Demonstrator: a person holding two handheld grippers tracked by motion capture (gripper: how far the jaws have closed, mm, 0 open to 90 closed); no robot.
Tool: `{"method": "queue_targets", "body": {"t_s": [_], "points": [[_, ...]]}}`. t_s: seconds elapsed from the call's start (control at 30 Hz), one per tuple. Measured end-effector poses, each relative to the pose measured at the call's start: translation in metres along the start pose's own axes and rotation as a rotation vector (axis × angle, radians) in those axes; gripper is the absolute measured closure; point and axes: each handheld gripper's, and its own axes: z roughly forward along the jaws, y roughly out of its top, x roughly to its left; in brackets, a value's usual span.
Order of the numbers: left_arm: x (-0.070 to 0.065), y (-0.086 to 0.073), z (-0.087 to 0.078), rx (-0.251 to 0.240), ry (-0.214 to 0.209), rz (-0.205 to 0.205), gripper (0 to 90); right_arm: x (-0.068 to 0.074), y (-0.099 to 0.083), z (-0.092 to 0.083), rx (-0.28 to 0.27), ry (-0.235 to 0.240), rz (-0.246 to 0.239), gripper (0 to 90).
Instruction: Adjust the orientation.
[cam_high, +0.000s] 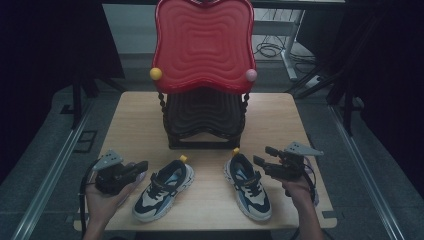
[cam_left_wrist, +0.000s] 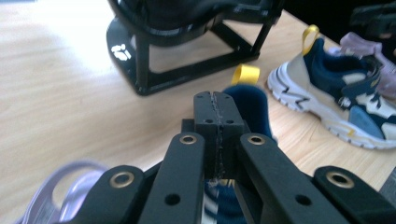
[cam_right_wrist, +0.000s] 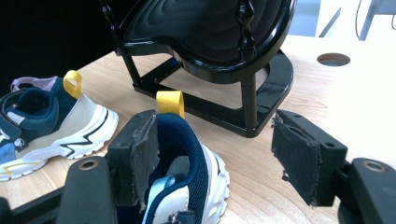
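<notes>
We are at the approach step: left gripper (cam_high: 131, 170) fingers closed empty beside the left sneaker (cam_high: 162, 189), right gripper (cam_high: 266, 159) fingers wide beside the right sneaker (cam_high: 248, 185), both on the surface (cam_high: 210, 200). Next: reopen left, straddle heels.

2 sneakers lie on the table: 1 sneaker (cam_high: 164, 189) just beside the left hand-held gripper (cam_high: 141, 167), 1 sneaker (cam_high: 248, 185) just beside the right hand-held gripper (cam_high: 262, 155). Beyond both hand-held grippers stands 1 tiered stand (cam_high: 202, 70) with 2 trays, 1 red and 1 black, and 2 small balls, 1 yellow (cam_high: 156, 74) and 1 pink (cam_high: 251, 75).
</notes>
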Motion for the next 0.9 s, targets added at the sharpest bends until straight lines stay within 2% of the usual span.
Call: {"method": "queue_targets", "body": {"t_s": [0.13, 0.23, 0.33, 0.37, 0.4, 0.5, 0.67, 0.9], "points": [[0.01, -0.019, -0.011, 0.026, 0.032, -0.034, 90.0, -0.002, -0.003, -0.004, -0.016, -0.021, 0.004, 32.3], [0.015, -0.032, -0.019, 0.04, 0.046, -0.05, 90.0, -0.002, -0.005, -0.005, -0.022, -0.02, 0.016, 32.3], [0.017, -0.04, -0.024, 0.048, 0.055, -0.06, 90.0, -0.002, -0.006, -0.003, -0.013, -0.03, 0.019, 32.2], [0.02, -0.049, -0.029, 0.048, 0.064, -0.079, 90.0, -0.001, -0.007, -0.003, -0.01, -0.031, 0.019, 32.1], [0.02, -0.049, -0.029, 0.048, 0.064, -0.079, 90.0, -0.001, -0.007, -0.003, -0.01, -0.031, 0.019, 32.1], [0.026, -0.064, -0.033, 0.056, 0.079, -0.116, 90.0, 0.0, -0.008, 0.001, 0.006, -0.041, 0.011, 32.3], [0.029, -0.074, -0.036, 0.065, 0.101, -0.134, 90.0, 0.002, -0.007, 0.002, 0.002, -0.035, -0.006, 32.3], [0.032, -0.085, -0.033, 0.113, 0.126, -0.15, 90.0, 0.0, -0.007, 0.003, -0.007, -0.034, 0.0, 32.8]]}}
